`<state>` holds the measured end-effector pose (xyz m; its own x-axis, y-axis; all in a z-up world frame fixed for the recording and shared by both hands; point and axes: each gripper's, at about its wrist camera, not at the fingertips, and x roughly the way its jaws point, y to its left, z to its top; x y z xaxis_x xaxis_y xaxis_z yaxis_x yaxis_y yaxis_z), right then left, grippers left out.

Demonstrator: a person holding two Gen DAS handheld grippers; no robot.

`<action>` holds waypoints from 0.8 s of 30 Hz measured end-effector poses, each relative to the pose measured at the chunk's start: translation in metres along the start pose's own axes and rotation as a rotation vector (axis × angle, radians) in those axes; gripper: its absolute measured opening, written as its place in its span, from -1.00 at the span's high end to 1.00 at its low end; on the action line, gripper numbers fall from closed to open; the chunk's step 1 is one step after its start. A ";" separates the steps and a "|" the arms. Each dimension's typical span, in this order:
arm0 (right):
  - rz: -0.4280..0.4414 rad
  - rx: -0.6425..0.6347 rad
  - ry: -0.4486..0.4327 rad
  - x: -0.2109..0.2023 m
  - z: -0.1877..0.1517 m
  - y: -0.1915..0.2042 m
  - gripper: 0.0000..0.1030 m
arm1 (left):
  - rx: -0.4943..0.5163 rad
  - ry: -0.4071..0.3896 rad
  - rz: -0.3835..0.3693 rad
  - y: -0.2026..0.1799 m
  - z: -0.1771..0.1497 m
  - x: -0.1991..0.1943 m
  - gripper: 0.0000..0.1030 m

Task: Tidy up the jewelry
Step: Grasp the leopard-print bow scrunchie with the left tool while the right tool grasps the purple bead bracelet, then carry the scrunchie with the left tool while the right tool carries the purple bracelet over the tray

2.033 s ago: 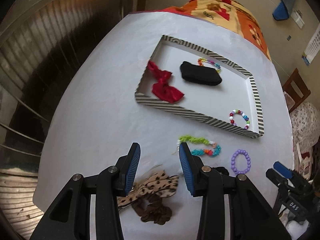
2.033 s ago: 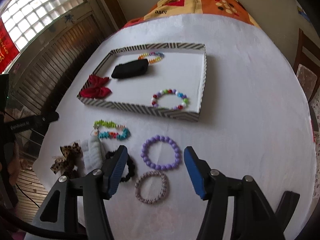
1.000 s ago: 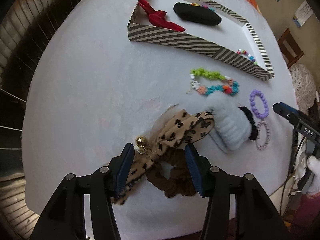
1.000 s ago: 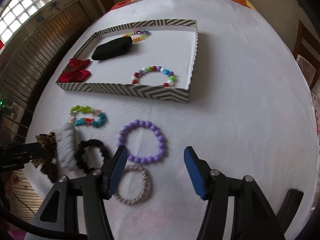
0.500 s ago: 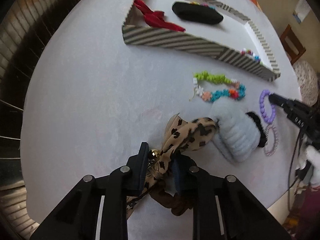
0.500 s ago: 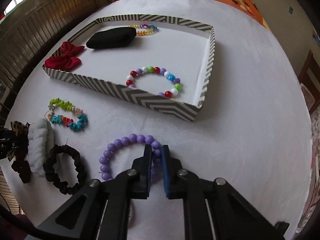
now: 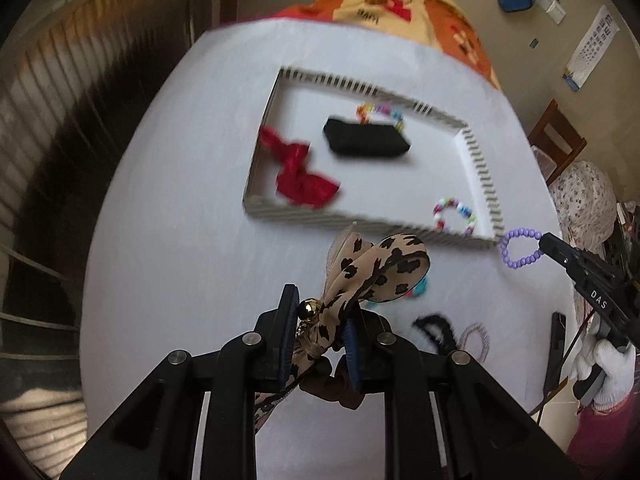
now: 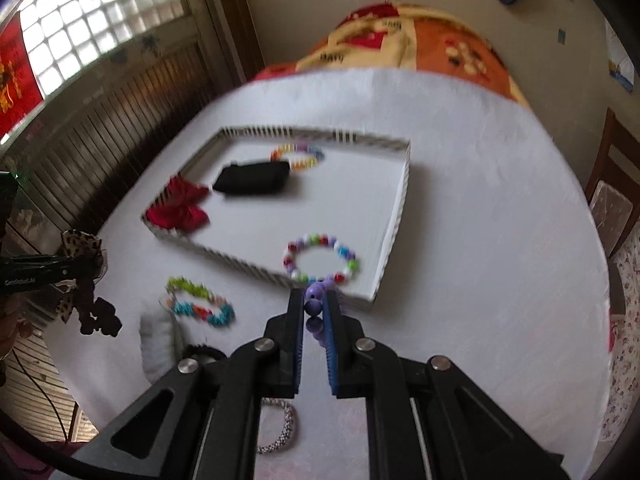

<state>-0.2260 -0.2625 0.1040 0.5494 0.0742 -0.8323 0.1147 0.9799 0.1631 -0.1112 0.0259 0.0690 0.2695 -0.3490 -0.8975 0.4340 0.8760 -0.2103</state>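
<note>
My left gripper (image 7: 320, 320) is shut on the knot of a leopard-print bow scrunchie (image 7: 380, 268), held up off the white table, its brown scrunchie part hanging below the jaws. My right gripper (image 8: 314, 304) is shut on a purple bead bracelet (image 8: 316, 296), lifted near the front right corner of the striped-rim tray (image 8: 400, 216). The left wrist view shows that purple bead bracelet (image 7: 520, 248) dangling from the right gripper (image 7: 546, 246). The tray (image 7: 480, 168) holds a red bow (image 7: 298, 176), a black pouch (image 7: 366, 140) and two coloured bead bracelets (image 8: 320, 256).
On the table in front of the tray lie a green and teal bead string (image 8: 200, 300), a white scrunchie (image 8: 158, 340), a black scrunchie (image 8: 200, 350) and a braided band (image 8: 280, 428). A wooden chair (image 8: 612, 184) stands right; a patterned blanket (image 8: 400, 40) lies beyond the table.
Both grippers closed, the left on the leopard bow, the right on the purple bracelet, and both rose off the table with their items. The views now tilt up toward the tray.
</note>
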 end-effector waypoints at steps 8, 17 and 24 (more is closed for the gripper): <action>0.005 0.004 -0.017 0.001 0.027 -0.006 0.81 | 0.028 -0.047 -0.010 -0.026 0.045 0.005 0.95; -0.006 0.000 0.013 0.031 0.058 -0.012 0.81 | 0.079 -0.029 -0.050 -0.065 0.083 0.035 0.95; -0.006 0.005 0.048 0.066 0.088 -0.021 0.81 | 0.089 0.028 -0.083 -0.087 0.103 0.076 0.95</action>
<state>-0.1196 -0.2941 0.0925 0.5085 0.0770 -0.8576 0.1226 0.9794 0.1607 -0.0403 -0.1113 0.0585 0.2055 -0.4086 -0.8893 0.5289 0.8109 -0.2504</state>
